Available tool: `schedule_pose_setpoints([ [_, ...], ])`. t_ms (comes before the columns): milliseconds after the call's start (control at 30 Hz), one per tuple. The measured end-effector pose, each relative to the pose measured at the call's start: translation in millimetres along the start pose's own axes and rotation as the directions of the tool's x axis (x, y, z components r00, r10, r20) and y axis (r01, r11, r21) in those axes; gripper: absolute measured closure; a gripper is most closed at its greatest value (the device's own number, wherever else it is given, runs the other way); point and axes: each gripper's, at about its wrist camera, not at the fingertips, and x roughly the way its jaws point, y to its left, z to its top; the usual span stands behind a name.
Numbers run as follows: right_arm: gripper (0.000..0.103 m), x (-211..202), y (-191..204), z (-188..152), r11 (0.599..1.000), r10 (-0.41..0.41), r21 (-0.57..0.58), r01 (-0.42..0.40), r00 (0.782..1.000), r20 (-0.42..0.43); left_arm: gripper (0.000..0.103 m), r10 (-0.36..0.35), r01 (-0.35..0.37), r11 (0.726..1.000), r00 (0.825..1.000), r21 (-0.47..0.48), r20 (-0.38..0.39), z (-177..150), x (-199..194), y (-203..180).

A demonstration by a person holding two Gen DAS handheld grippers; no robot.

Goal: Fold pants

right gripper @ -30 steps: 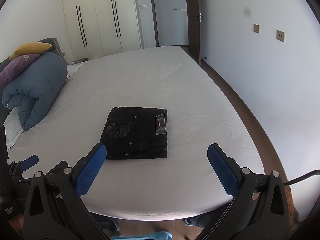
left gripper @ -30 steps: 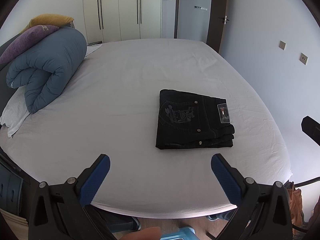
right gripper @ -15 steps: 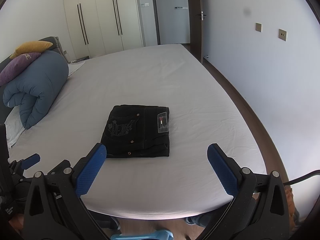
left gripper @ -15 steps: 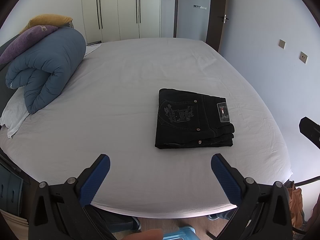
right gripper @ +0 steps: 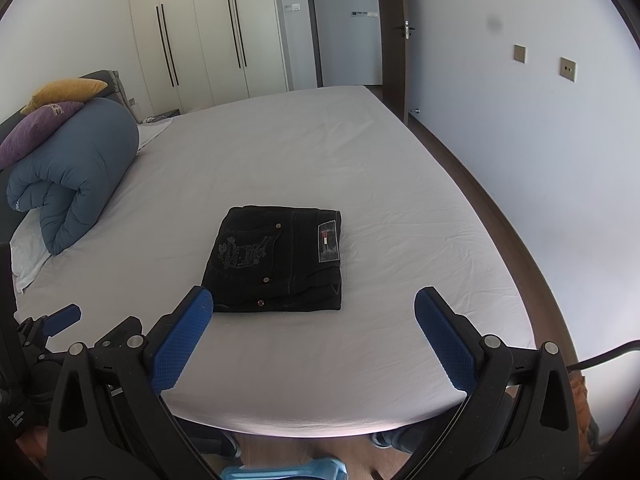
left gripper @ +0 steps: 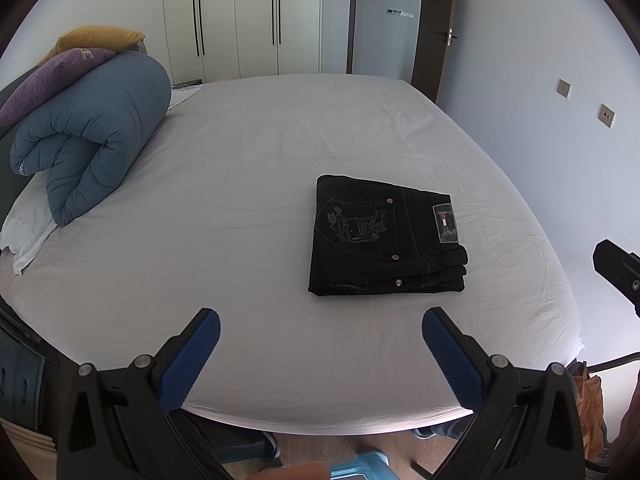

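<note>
The black pants (left gripper: 384, 236) lie folded in a compact rectangle on the white bed sheet (left gripper: 248, 184), near its foot edge (pocket side up). A rolled blue duvet (left gripper: 88, 136) sits well apart by the headboard. Your left gripper (left gripper: 316, 344) and right gripper (right gripper: 310, 332) are both spread wide, empty, clear of the pants.

The folded pants (left gripper: 386, 236) lie on the bed (left gripper: 248, 168), at about 1 o'clock from the left gripper (left gripper: 320, 344). The rolled duvet (left gripper: 92, 140) lies at 10 o'clock, pillows (left gripper: 56, 76) on it, wardrobe (left gripper: 240, 20) at 12.
</note>
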Motion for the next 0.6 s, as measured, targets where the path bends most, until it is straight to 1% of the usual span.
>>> schedule_pose_setpoints([
  [600, 0.0, 6.5, -1.5, -6.1, 1.0, -0.001, 0.001, 0.001, 1.0, -0.013, 0.0, -0.006, 0.006, 1.0, 1.0, -0.001, -0.017, -5.9, 2.6, 2.9],
])
